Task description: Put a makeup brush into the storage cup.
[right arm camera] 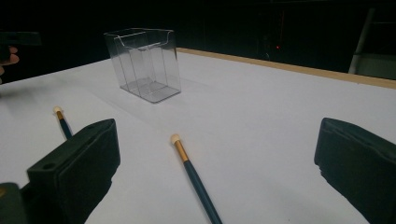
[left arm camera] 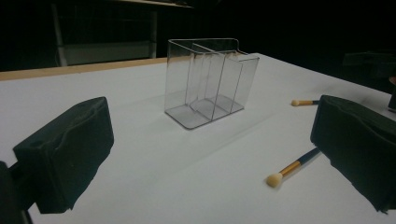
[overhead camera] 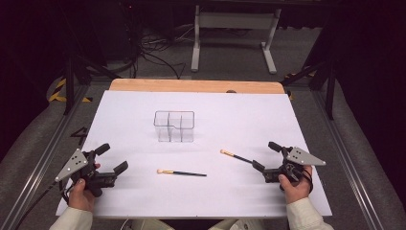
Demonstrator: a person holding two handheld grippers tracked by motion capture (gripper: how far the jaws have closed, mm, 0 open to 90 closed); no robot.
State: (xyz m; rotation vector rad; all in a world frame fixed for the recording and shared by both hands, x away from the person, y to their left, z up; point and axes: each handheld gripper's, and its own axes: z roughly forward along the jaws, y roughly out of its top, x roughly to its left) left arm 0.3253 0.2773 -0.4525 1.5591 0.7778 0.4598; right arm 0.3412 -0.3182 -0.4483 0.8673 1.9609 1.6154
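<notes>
Clear acrylic organizer (overhead camera: 174, 126): stood empty near the table's middle, so nothing was stowed yet; both brushes were left to do.
Near brush (overhead camera: 181, 173): lay flat between my hands, long axis across the table, pale tip toward my left.
Far brush (overhead camera: 236, 156): lay flat, handle end just by my right gripper (overhead camera: 266, 156), tip aimed toward the organizer.
Left gripper (overhead camera: 112, 158): jaws spread, holding nothing.
Right gripper: jaws spread wide, holding nothing.
</notes>
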